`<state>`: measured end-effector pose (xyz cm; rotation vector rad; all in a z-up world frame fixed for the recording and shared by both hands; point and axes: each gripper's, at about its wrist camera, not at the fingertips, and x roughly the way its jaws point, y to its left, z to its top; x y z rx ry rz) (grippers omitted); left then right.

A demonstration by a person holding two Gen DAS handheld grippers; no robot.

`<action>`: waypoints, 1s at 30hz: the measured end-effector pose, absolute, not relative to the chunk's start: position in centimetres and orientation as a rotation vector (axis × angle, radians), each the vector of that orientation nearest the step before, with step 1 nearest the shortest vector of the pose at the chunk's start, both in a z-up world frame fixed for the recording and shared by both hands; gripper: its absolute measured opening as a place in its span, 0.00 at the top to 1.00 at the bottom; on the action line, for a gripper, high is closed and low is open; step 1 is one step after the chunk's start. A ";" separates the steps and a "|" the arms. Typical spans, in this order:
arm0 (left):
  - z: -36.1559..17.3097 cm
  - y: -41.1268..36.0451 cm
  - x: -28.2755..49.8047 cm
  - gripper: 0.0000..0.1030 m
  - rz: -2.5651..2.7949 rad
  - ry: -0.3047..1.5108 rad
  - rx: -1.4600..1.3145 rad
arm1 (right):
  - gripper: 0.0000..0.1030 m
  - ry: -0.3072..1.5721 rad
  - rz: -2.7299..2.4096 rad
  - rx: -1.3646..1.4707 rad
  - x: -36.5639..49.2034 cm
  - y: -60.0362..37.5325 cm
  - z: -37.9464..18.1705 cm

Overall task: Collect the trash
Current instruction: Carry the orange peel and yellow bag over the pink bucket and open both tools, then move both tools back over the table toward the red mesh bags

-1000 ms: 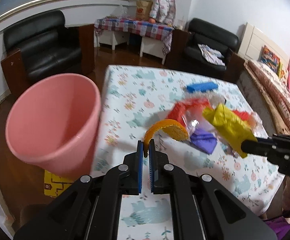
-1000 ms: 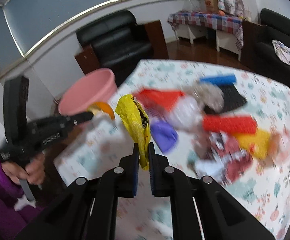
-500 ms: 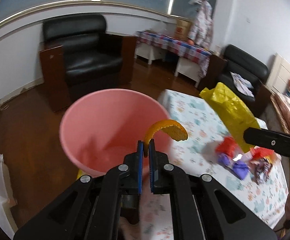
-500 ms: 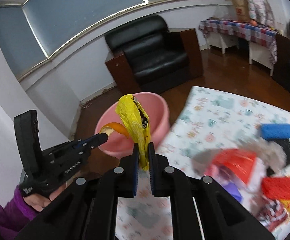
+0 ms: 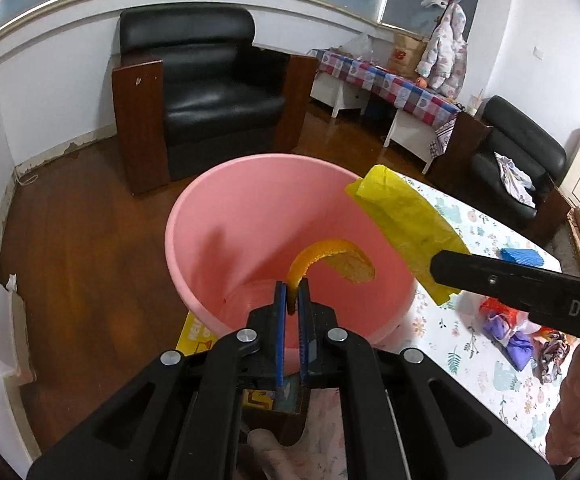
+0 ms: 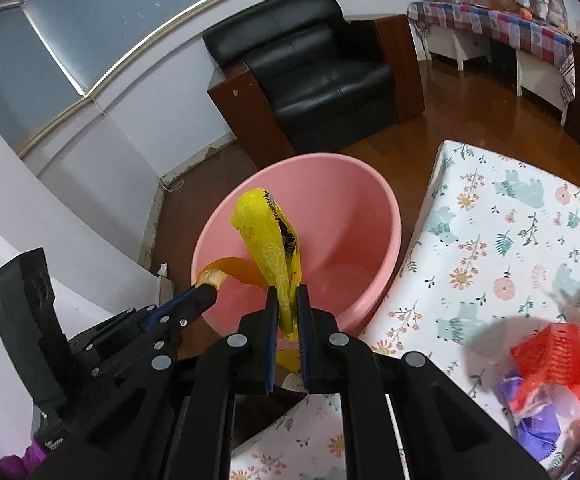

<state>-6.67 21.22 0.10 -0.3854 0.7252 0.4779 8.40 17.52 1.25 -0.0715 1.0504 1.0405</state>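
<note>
A pink bucket stands on the floor beside the table; it also shows in the right wrist view. My left gripper is shut on a curled orange peel and holds it over the bucket's mouth. My right gripper is shut on a yellow wrapper, also held over the bucket. The yellow wrapper and the right gripper's finger show at the right in the left wrist view. The left gripper with the peel shows at the bucket's near rim.
The table has a floral cloth with a heap of red, purple and blue trash at the right. A black armchair stands behind the bucket. A yellow box lies under the bucket's edge.
Both grippers have swung left from over the table to over the pink bucket, carrying the peel and the yellow wrapper. The bucket now looms closer and lower in both views.
</note>
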 end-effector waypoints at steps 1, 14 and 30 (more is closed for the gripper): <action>-0.1 21.2 -6.6 0.95 0.480 0.729 -0.386 | 0.91 1.053 1.038 -0.074 8.4 17.8 1.1; -1.3 21.8 -6.0 0.95 0.504 0.760 -0.389 | 0.82 1.038 1.012 -0.096 8.6 18.8 0.2; -1.0 21.6 -6.0 0.86 0.498 0.738 -0.407 | 0.59 0.974 1.015 -0.083 8.0 17.0 1.8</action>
